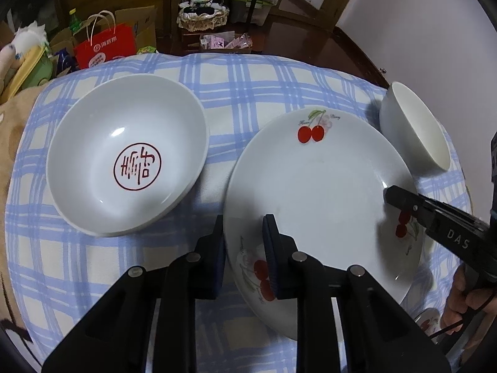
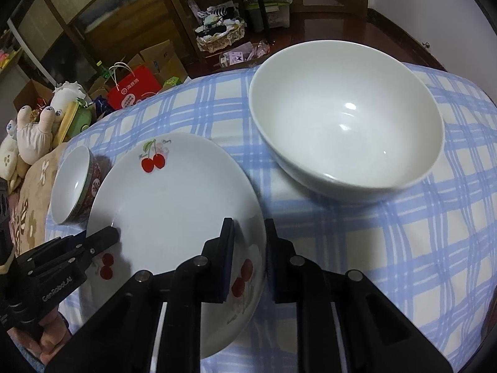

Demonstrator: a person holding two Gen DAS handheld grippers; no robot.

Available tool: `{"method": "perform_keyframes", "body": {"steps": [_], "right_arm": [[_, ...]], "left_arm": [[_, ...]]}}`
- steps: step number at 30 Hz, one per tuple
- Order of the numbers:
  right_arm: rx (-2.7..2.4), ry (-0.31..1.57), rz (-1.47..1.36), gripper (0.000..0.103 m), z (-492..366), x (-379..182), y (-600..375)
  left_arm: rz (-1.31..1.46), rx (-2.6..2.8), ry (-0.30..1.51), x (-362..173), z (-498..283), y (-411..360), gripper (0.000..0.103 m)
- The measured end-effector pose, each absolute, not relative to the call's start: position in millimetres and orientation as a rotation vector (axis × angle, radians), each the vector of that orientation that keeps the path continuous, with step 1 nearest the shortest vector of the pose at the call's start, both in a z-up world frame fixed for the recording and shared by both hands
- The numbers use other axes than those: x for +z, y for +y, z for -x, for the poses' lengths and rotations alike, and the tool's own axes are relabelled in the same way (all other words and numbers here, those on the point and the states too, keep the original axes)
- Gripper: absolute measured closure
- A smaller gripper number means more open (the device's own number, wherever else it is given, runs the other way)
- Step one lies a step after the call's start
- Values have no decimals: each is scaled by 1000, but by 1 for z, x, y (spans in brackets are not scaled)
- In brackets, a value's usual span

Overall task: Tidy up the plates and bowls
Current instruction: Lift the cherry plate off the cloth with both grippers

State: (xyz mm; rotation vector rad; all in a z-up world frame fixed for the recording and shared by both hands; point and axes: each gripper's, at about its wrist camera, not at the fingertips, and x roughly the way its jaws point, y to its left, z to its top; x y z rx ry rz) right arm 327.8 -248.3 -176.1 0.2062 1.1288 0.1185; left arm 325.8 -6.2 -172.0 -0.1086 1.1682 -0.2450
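Your left wrist view alone shows the shallow white bowl (image 1: 127, 158) with a red seal mark inside, sitting toward the far left edge of the blue-checked tablecloth (image 1: 273, 80); your right wrist view alone shows the small red-patterned bowl (image 2: 73, 186) at the cloth's left edge, partly behind the plate. The cherry plate (image 1: 316, 192), glossy, round and white, lies near the middle of the near edge. Your left gripper (image 1: 243, 242) points steeply down and is clamped on the plate's left rim, one pad above and one outside. Your right gripper (image 2: 248, 242) points down likewise, pinching the right rim. The deep plain white bowl (image 2: 344, 133), smooth and glazed, stands near the far right edge, just beside the plate.
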Motion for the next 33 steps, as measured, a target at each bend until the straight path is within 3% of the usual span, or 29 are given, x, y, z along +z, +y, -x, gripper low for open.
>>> {"method": "perform_keyframes", "body": {"steps": [33], "right_arm": [[132, 1131, -232, 87, -303, -173, -268]], "left_arm": [[91, -316, 1168, -162, -314, -13, 88]]}}
